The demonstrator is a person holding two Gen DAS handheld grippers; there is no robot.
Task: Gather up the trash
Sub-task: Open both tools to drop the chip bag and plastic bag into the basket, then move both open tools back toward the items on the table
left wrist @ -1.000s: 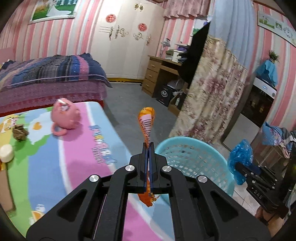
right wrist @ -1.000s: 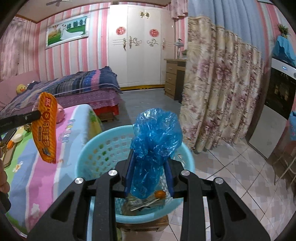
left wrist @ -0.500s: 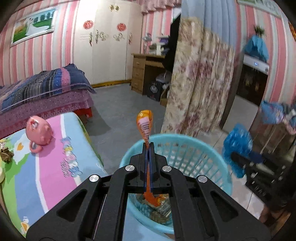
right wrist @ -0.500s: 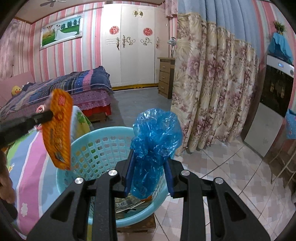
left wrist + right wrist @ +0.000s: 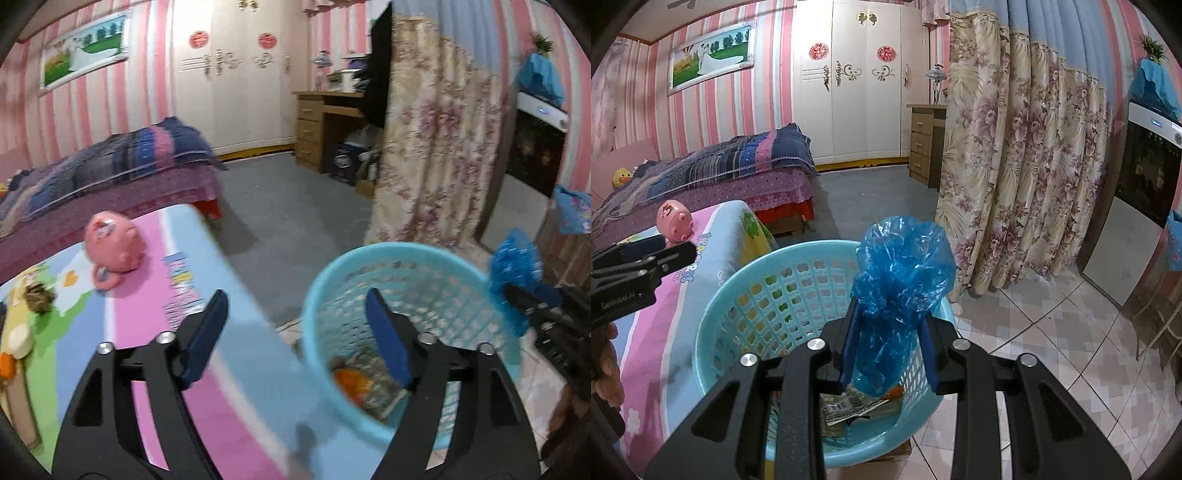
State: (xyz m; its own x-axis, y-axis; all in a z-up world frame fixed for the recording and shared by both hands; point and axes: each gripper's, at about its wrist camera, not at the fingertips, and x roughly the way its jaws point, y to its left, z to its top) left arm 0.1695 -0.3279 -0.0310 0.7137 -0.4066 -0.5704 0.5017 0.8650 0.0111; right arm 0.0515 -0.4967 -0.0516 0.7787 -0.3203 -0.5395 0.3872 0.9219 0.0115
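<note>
Left gripper (image 5: 295,328): jaws have just been opening and now stand spread wide, nothing between the blue pads; it hangs over the near edge of the striped play mat (image 5: 147,332) and the left rim of the light-blue perforated basket (image 5: 321,295). Orange wrapper (image 5: 351,380): lies inside the basket among other paper scraps, clear of the left gripper. Right gripper (image 5: 888,347): pads pinch a crumpled blue plastic bag (image 5: 905,266), whose bunched top rises above the fingertips; it is held above the basket's right half, the bag's lower end hanging just over the printed paper scraps (image 5: 849,406) at the bottom. Basket: stands on the tiled floor (image 5: 1052,350) beside the mat's edge. Pink pig-shaped toy (image 5: 110,247): sits on the mat's far part, well apart from the basket. Floral curtain (image 5: 1015,166): hangs behind the basket to its right. Bed with dark patterned quilt (image 5: 720,162): behind the mat. White wardrobe (image 5: 857,92): against the far wall.
</note>
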